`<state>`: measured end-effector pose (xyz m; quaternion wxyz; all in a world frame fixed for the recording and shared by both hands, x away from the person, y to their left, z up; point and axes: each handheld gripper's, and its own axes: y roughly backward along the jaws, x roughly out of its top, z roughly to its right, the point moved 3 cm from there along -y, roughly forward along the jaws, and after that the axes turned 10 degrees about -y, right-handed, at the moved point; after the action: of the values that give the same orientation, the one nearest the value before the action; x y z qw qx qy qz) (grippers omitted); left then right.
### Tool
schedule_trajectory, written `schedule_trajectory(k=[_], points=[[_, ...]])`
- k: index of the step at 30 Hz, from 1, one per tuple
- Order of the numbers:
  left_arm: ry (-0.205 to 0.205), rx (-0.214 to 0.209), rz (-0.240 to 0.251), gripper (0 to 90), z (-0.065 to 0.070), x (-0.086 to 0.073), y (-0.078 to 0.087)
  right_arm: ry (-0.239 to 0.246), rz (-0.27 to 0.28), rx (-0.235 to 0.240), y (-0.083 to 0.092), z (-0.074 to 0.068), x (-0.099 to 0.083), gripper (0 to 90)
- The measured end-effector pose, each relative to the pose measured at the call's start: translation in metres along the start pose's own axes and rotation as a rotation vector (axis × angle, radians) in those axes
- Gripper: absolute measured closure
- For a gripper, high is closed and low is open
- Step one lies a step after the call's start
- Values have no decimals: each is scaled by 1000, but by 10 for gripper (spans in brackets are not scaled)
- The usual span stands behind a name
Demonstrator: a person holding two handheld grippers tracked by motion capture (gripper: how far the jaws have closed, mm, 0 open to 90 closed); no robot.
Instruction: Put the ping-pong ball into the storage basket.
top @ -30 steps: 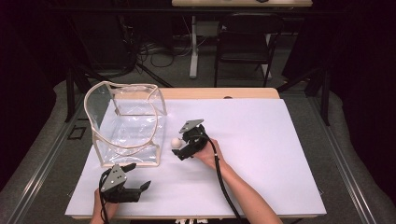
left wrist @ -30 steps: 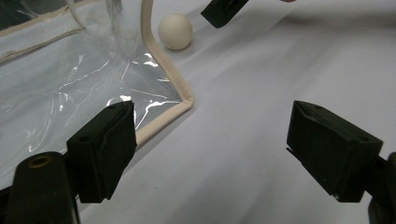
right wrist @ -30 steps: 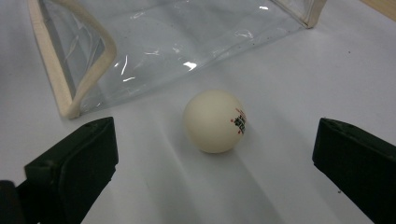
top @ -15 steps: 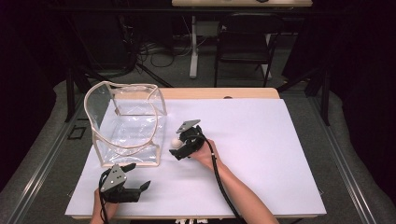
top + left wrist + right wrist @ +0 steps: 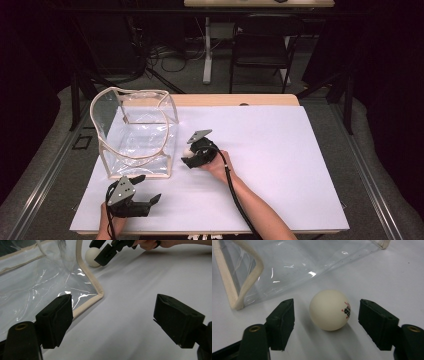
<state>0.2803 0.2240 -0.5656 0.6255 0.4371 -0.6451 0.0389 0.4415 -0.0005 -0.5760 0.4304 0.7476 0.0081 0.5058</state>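
Ball (image 5: 330, 309) sits between right gripper (image 5: 326, 323) jaws, just closing, gaps both sides; clear bag (image 5: 135, 135) at its ten o'clock, edges cut off. Left gripper (image 5: 113, 322) jaws spread.

A white sheet (image 5: 280, 165) is covering most of a light wooden table (image 5: 235, 100), whose far edge is showing as a bare strip. Grey carpet (image 5: 60, 150) is lying to the left and right of it, with metal rails (image 5: 45, 175) running along both sides. Beyond the far edge, a dark chair (image 5: 262, 47) is standing right of a white table leg (image 5: 206, 50), and cables (image 5: 170, 52) are trailing across the floor to the left. The surroundings are sitting in near darkness while light is falling on the table.
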Motion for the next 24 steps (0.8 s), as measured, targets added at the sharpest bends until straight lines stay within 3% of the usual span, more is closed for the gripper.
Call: schedule_trajectory(k=[15,24], points=[[0,-1,-5,163,0,0,0,-26,-15,-13,-3,2,-2,494],[4,-1,-4,163,0,0,0,-29,-14,-13,-1,3,-2,502]])
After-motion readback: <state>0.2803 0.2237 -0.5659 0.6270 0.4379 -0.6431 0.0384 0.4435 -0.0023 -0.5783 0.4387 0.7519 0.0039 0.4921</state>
